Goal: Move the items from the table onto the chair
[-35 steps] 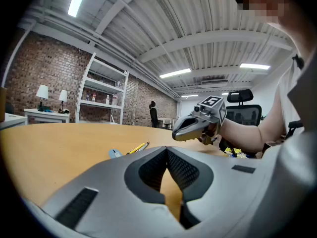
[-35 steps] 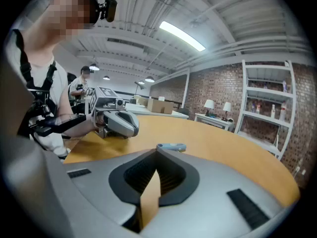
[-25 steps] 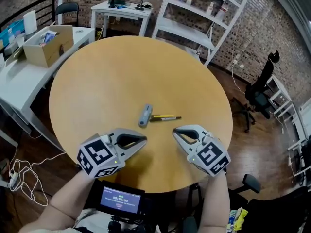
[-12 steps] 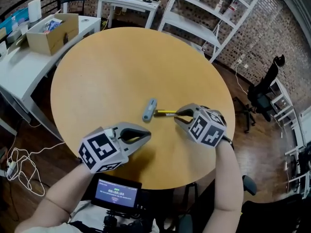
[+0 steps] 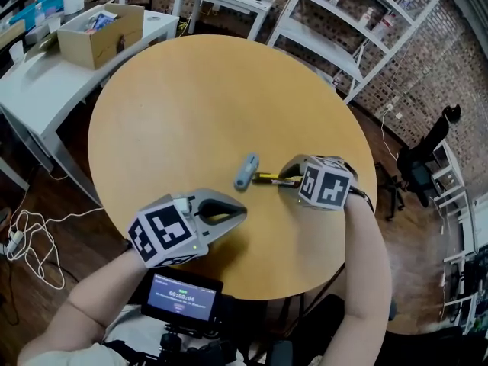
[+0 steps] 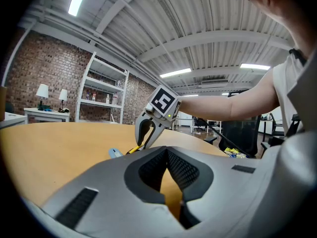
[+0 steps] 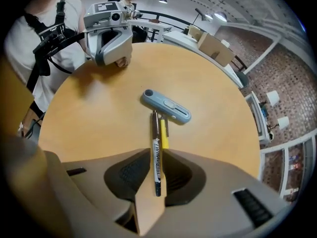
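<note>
Pointing steeply down at the worktop [image 5: 191, 105], the right gripper [image 5: 284, 179] has just been opening its jaws. They now stand apart, not gripping. Its own view shows a dark pen [image 7: 156, 157] between them, with a yellow pen [image 7: 164, 135] alongside, tips by the blue cutter [image 7: 166, 106]. The left gripper [image 5: 242, 210] hovers level, jaws closed and empty.

Round wooden table [image 5: 191, 97] — on it a blue cutter [image 5: 245, 171] beside two pens [image 7: 157, 148].

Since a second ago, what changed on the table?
The right hand-held gripper moved from the table's near edge to the pens and tipped down over them. Its jaws have just been opening; the pens lie between them, not gripped. The left hand-held gripper, the blue-grey cutter and the pens stayed put on the table.
</note>
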Action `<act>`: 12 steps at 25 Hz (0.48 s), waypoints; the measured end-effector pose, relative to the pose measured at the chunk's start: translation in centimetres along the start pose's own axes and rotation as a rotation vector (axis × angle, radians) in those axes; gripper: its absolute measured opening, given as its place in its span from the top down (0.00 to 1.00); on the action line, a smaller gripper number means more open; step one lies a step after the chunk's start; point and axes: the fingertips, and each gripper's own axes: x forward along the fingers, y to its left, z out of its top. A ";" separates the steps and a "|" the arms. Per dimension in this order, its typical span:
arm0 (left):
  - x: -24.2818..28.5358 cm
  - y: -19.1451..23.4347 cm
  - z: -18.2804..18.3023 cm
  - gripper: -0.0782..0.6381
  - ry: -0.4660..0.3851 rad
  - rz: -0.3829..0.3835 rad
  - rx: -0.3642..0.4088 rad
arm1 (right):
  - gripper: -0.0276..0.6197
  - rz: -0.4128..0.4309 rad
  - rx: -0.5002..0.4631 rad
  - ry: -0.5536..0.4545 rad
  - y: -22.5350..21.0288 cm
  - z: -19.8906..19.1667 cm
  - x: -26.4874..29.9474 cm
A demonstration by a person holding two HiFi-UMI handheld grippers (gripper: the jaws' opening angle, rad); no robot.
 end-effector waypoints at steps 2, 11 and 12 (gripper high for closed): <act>-0.1 -0.1 -0.1 0.88 0.005 -0.001 -0.007 | 0.83 0.034 0.000 0.016 0.1 -0.1 0.5; -0.1 -0.2 0.1 0.88 0.002 -0.006 -0.006 | 0.89 0.097 0.113 -0.061 0.1 -0.6 0.6; -0.1 -0.3 0.1 0.88 0.000 -0.009 -0.003 | 0.89 0.086 0.106 -0.060 0.1 -0.6 0.6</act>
